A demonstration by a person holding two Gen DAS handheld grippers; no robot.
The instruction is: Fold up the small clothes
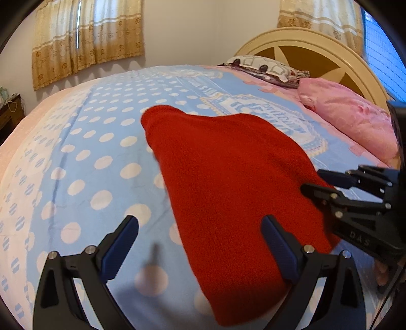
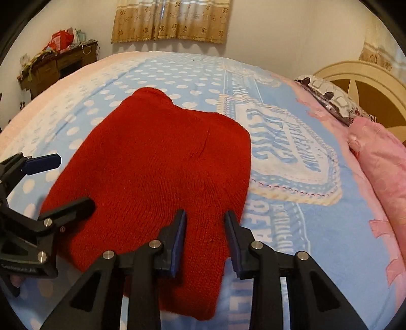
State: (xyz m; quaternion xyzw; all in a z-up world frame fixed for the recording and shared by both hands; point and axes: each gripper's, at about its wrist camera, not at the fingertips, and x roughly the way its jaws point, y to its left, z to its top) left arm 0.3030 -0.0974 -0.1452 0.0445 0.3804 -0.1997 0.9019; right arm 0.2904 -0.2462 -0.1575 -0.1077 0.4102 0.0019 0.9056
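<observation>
A red knitted garment (image 1: 228,182) lies spread on the blue polka-dot bedspread (image 1: 96,157); it also shows in the right wrist view (image 2: 157,162). My left gripper (image 1: 199,228) is open wide over the garment's near left edge, holding nothing. It shows at the left of the right wrist view (image 2: 68,181). My right gripper (image 2: 206,218) is open, its jaws standing either side of a strip of the garment's near edge, not closed on it. It shows at the right of the left wrist view (image 1: 310,181).
A pink pillow (image 1: 350,116) and a patterned pillow (image 1: 261,67) lie by the cream headboard (image 1: 304,43). A cluttered wooden desk (image 2: 58,63) stands beyond the bed's far left corner. Curtains (image 2: 170,20) hang on the wall.
</observation>
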